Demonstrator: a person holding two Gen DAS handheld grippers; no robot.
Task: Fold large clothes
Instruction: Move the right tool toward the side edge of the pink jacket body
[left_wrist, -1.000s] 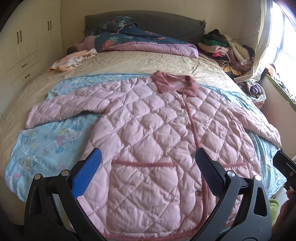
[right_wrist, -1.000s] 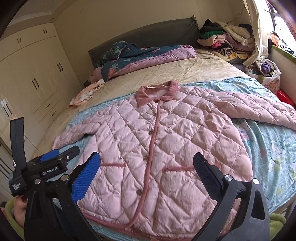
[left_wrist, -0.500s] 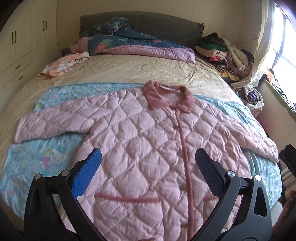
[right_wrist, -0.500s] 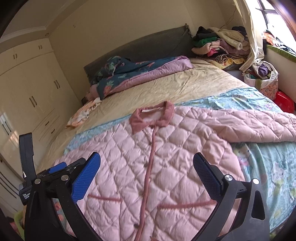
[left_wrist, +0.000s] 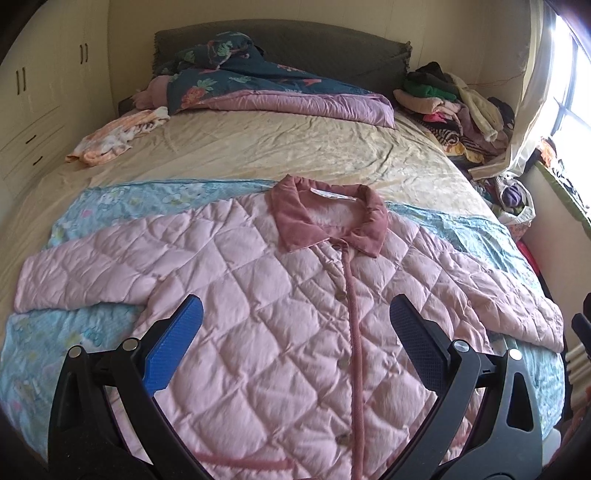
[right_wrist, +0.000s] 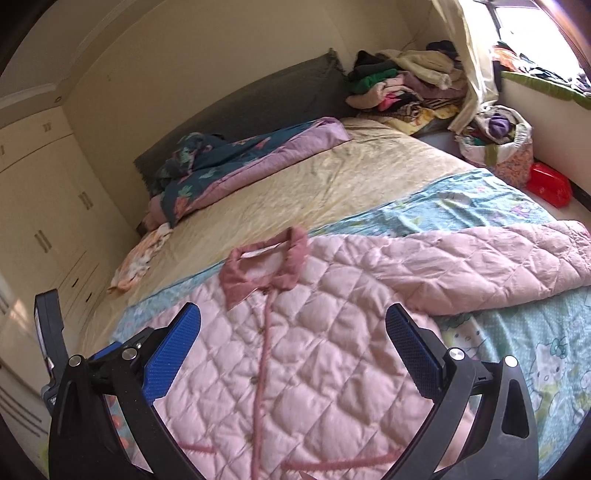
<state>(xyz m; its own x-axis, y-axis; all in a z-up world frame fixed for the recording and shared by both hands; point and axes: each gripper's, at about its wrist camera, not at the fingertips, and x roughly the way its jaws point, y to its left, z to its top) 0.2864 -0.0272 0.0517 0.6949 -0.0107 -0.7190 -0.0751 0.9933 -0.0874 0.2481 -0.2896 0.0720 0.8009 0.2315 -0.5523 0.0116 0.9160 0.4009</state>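
Note:
A pink quilted jacket (left_wrist: 280, 295) with a darker pink collar (left_wrist: 328, 218) lies face up and buttoned on a light blue cartoon sheet (left_wrist: 55, 343), both sleeves spread out sideways. My left gripper (left_wrist: 295, 325) hovers open over the jacket's chest, nothing between its fingers. In the right wrist view the same jacket (right_wrist: 306, 350) fills the foreground, its right sleeve (right_wrist: 498, 269) stretching to the right. My right gripper (right_wrist: 293, 332) hangs open above the chest below the collar (right_wrist: 266, 269). The left gripper's body (right_wrist: 51, 347) shows at the left edge there.
A beige bedsheet (left_wrist: 277, 147) covers the far half of the bed. A dark floral quilt (left_wrist: 258, 88) lies by the headboard, a small peach garment (left_wrist: 114, 136) at far left. A heap of clothes (left_wrist: 454, 107) sits far right; a bag (right_wrist: 498, 147) and a red object (right_wrist: 548, 184) stand beside the bed.
Both grippers have moved forward along the jacket from its hem and pockets toward the chest and collar, staying open. The jacket has not shifted.

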